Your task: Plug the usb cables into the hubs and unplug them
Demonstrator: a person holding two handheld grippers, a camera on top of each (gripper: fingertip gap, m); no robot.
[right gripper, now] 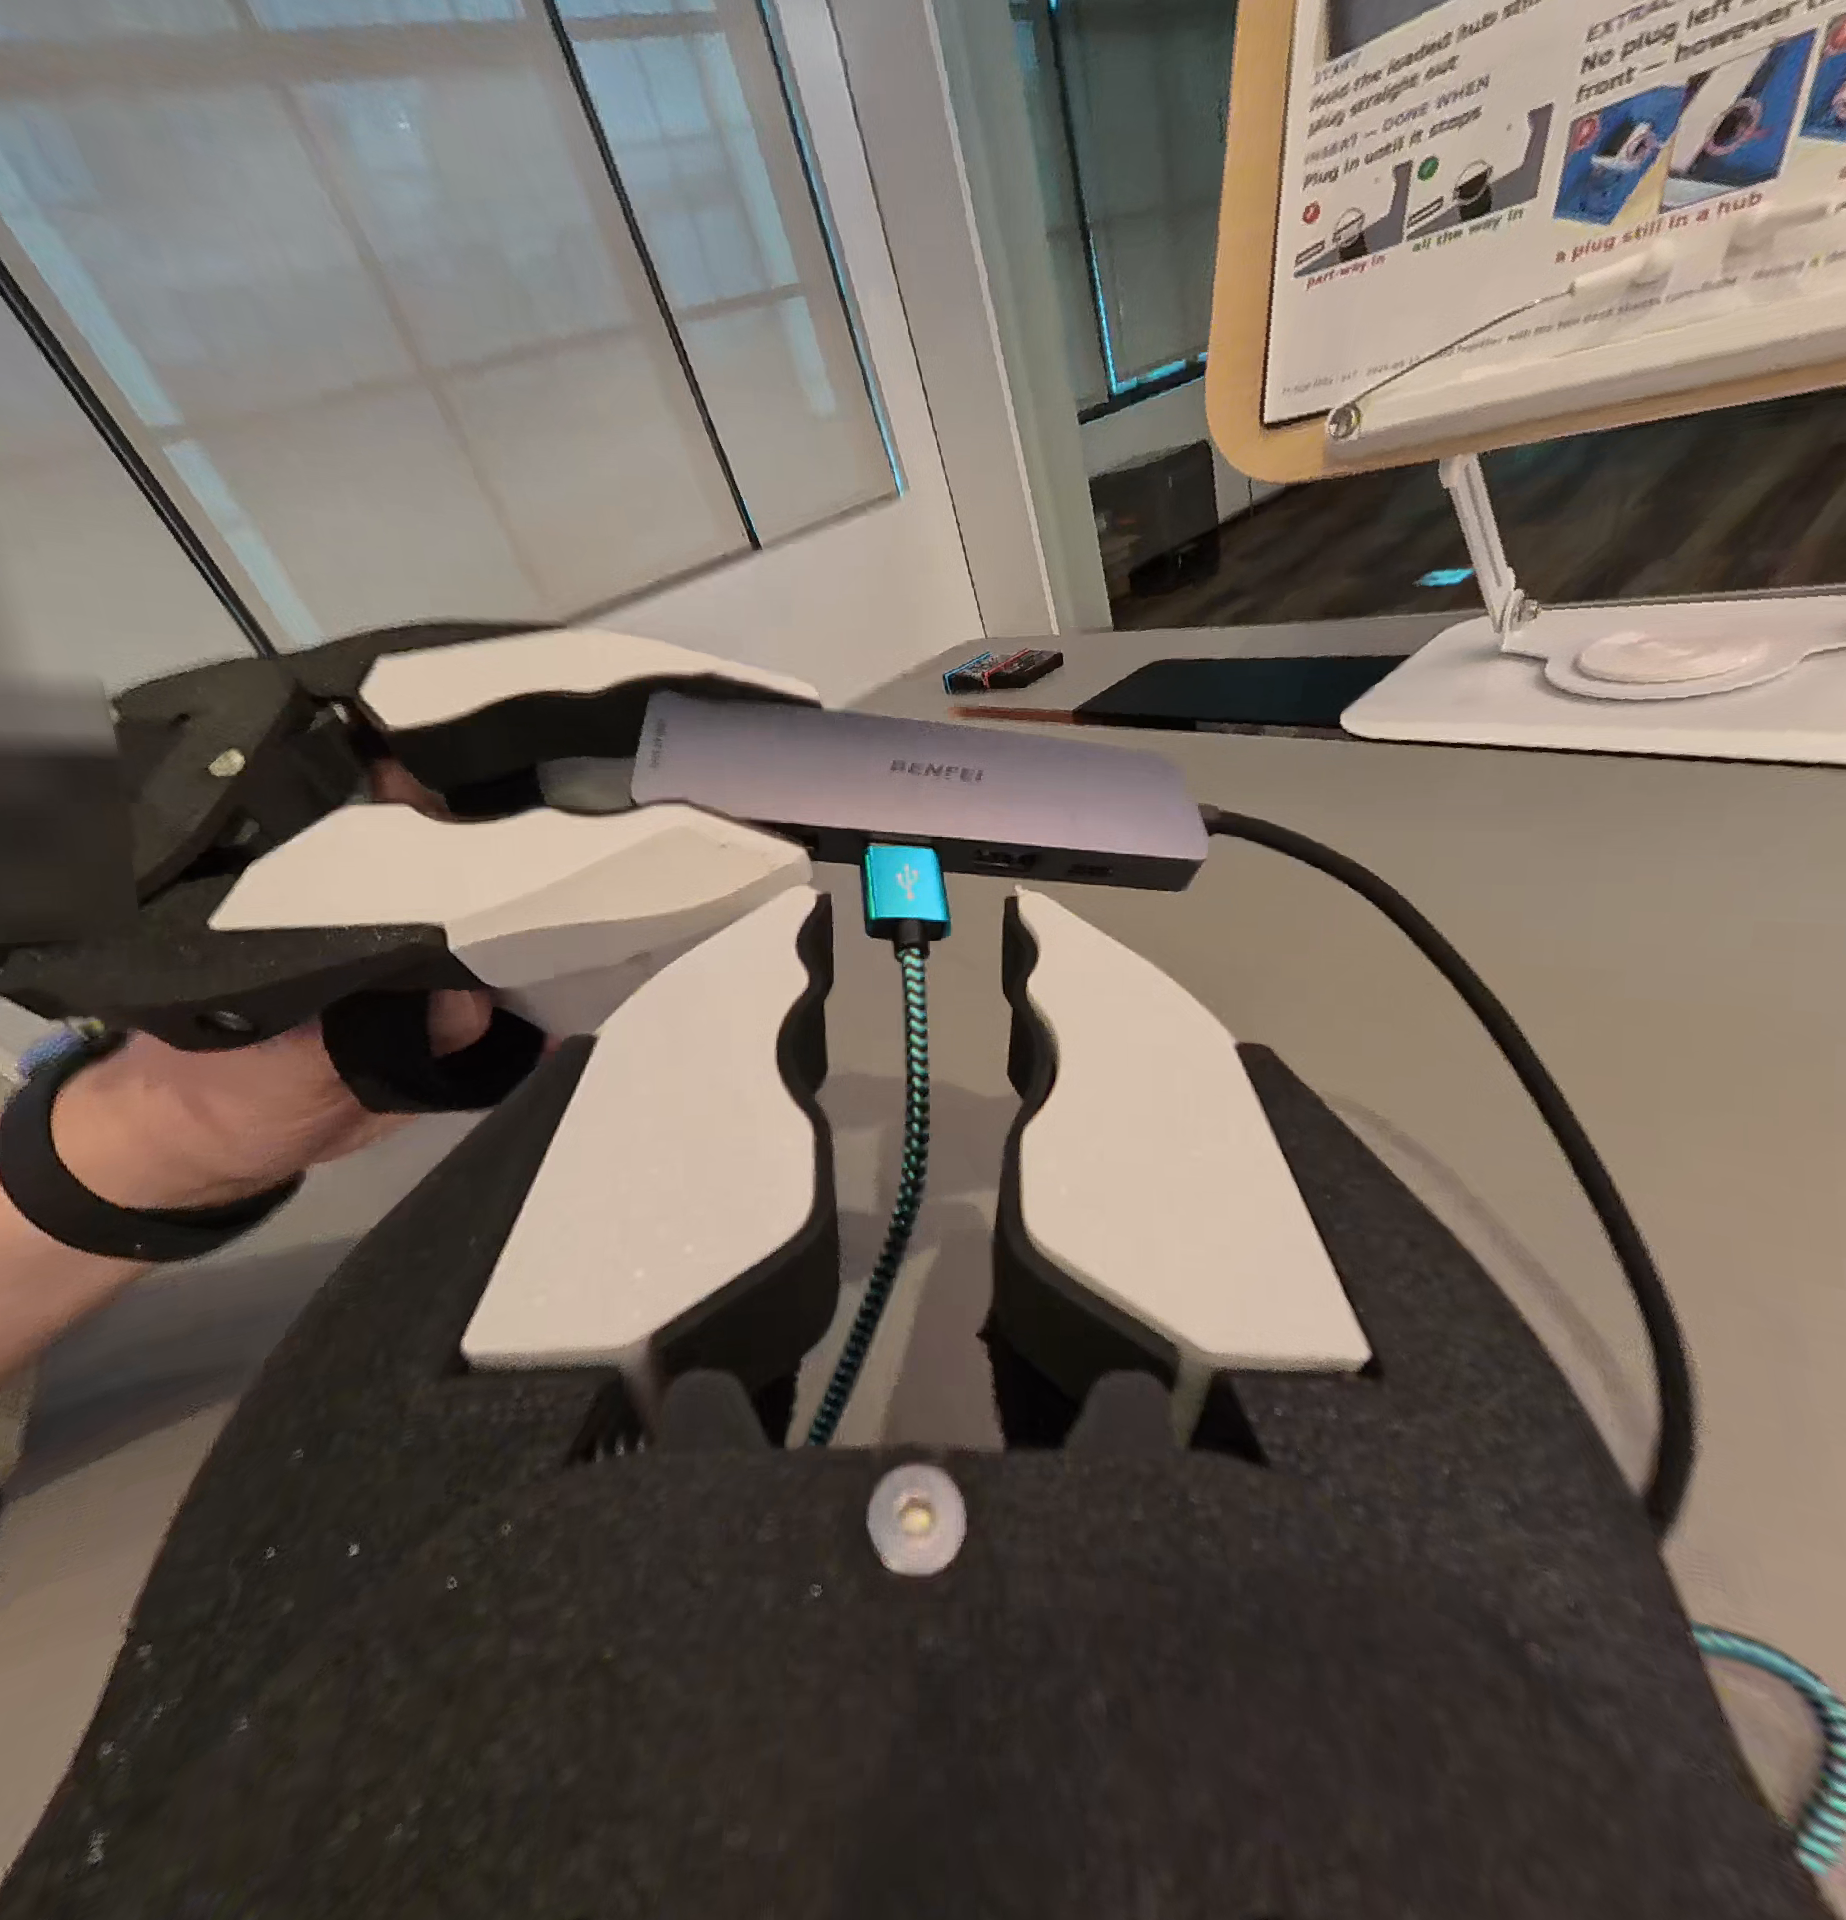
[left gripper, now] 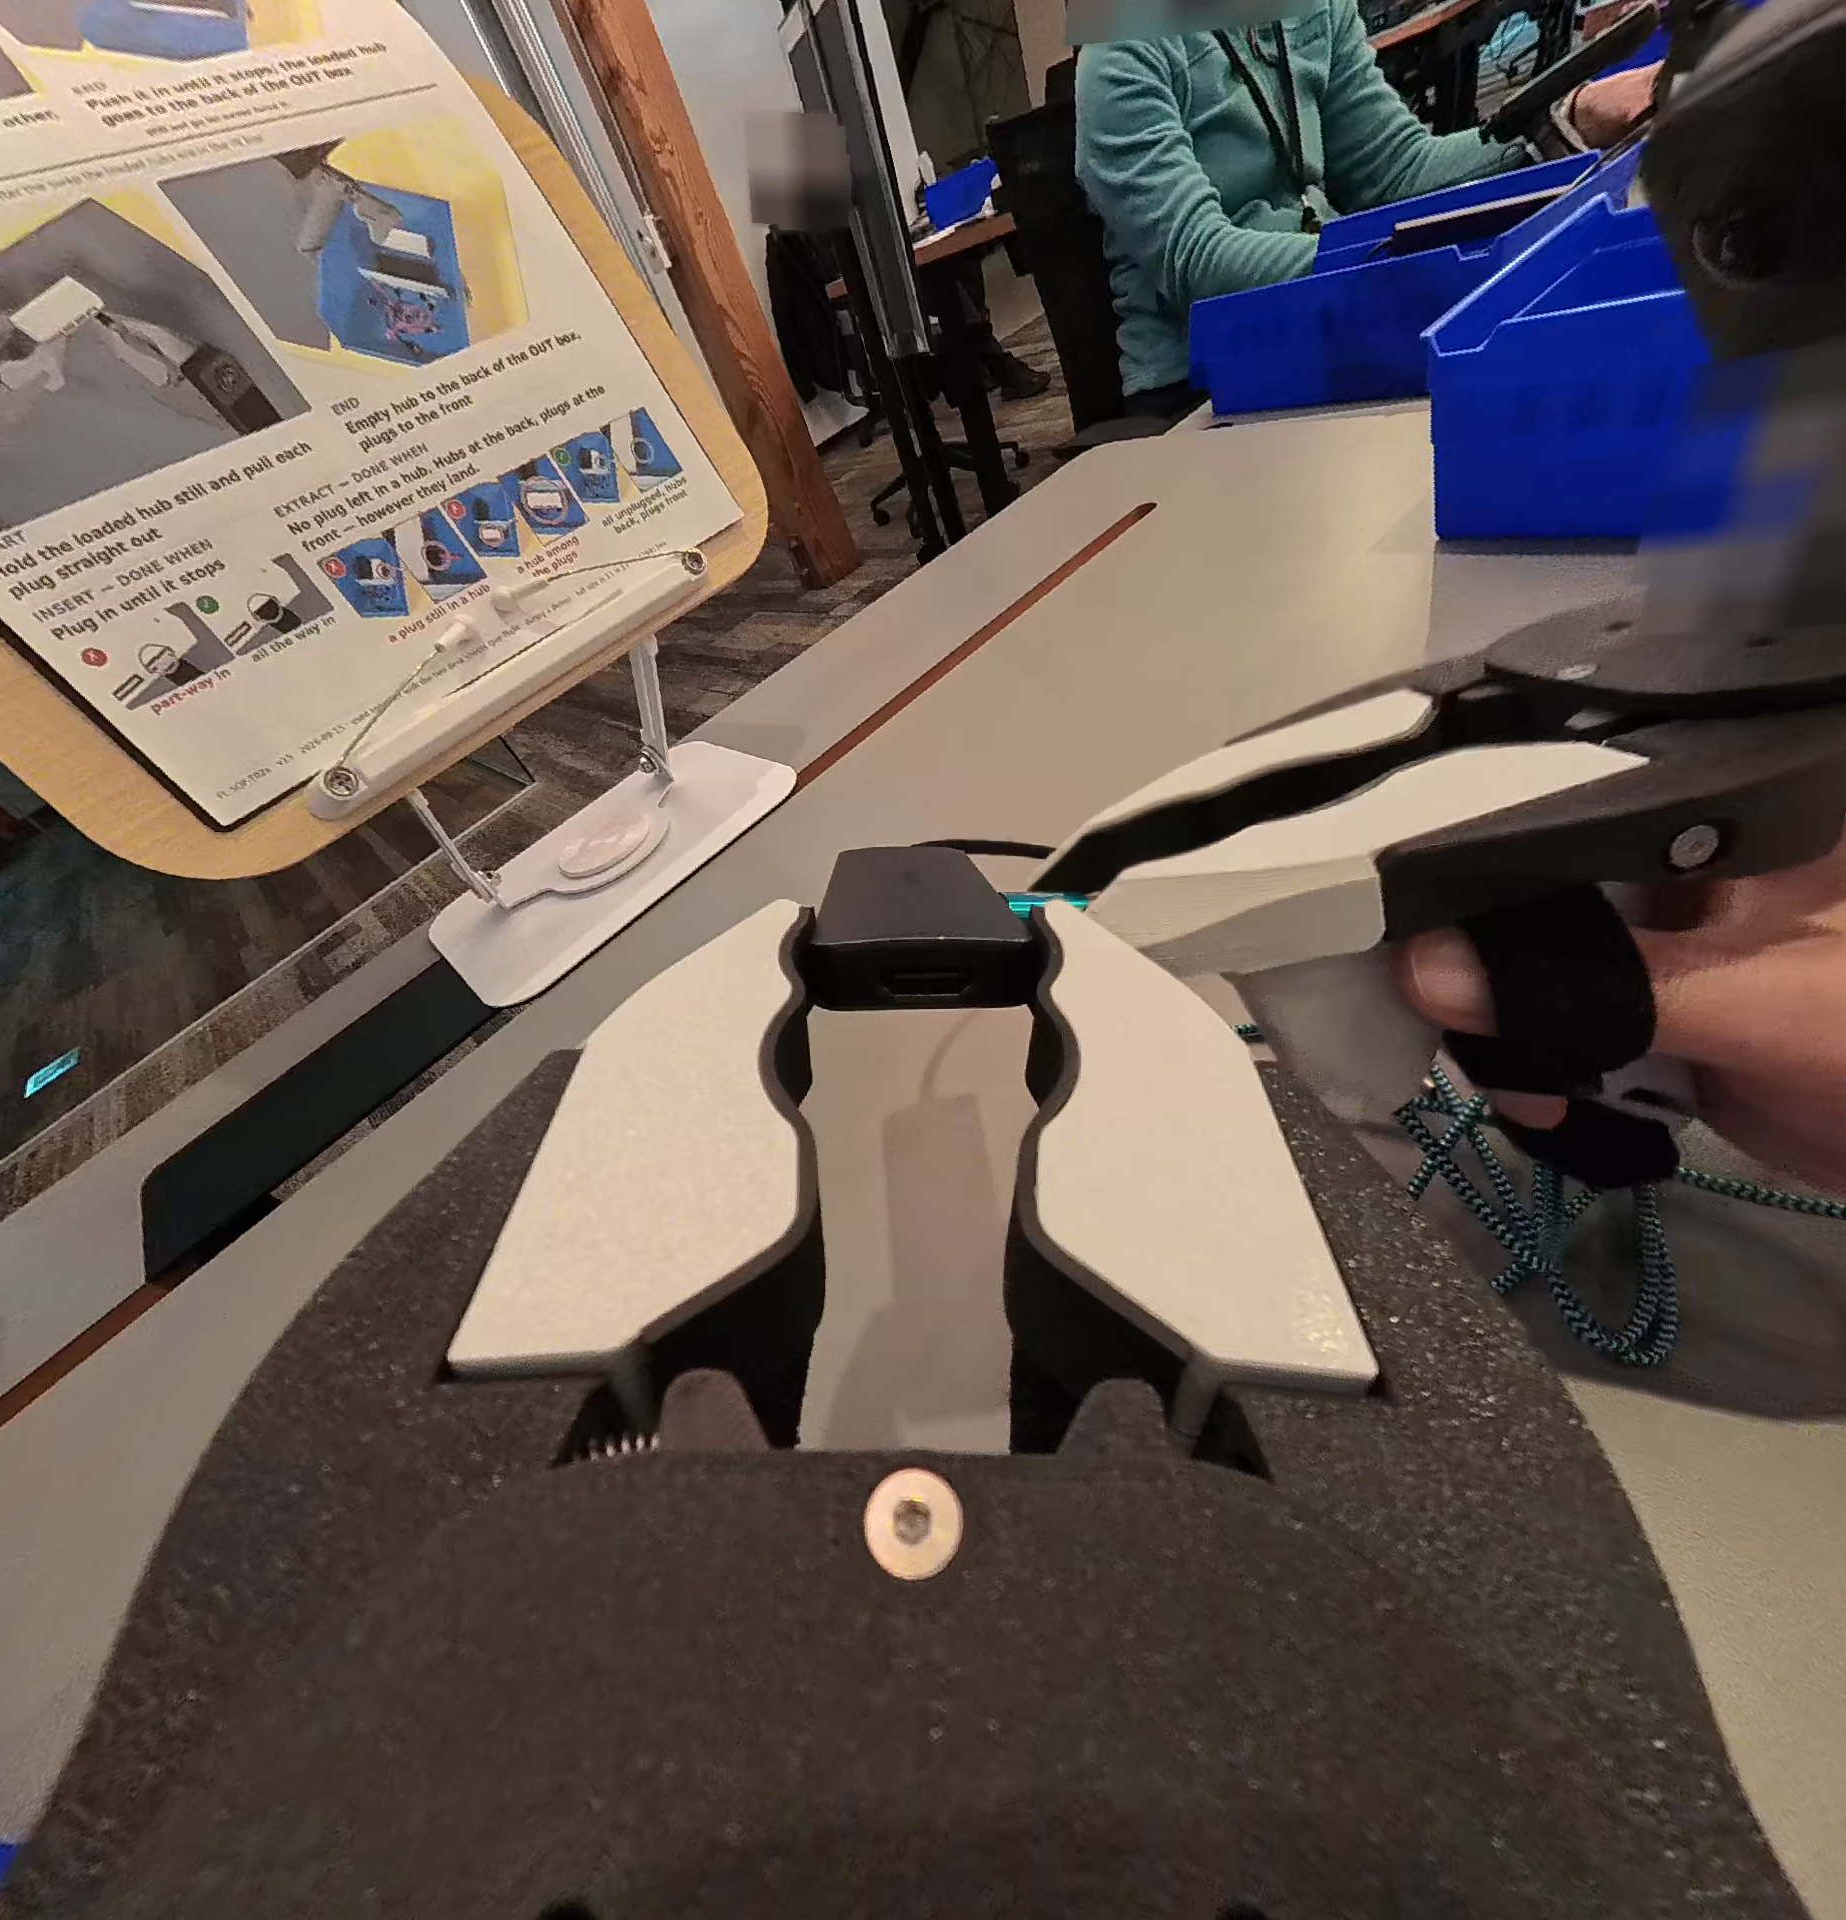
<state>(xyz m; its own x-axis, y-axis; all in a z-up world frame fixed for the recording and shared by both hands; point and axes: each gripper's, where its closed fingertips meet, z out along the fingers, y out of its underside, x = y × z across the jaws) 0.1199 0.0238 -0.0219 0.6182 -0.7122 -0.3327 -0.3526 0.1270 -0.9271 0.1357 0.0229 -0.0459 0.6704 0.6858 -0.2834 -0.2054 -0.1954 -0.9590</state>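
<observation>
Right gripper [right gripper: 914,914], fingers parted and holding nothing, flanked the teal USB plug [right gripper: 903,885] seated in the grey hub [right gripper: 898,774], which the left gripper [left gripper: 919,935] clamped endwise above the surface [right gripper: 1521,935]; an off-axis pull risked twisting the hub loose.

Each hand-held claw has two broad, pale grey fingers [left gripper: 670,1132] with wavy black inner edges, set in a speckled black body with one silver screw [left gripper: 913,1525] at its centre. The person's left hand [right gripper: 223,1112] wears black finger loops and a black wrist strap [right gripper: 57,1195].
</observation>
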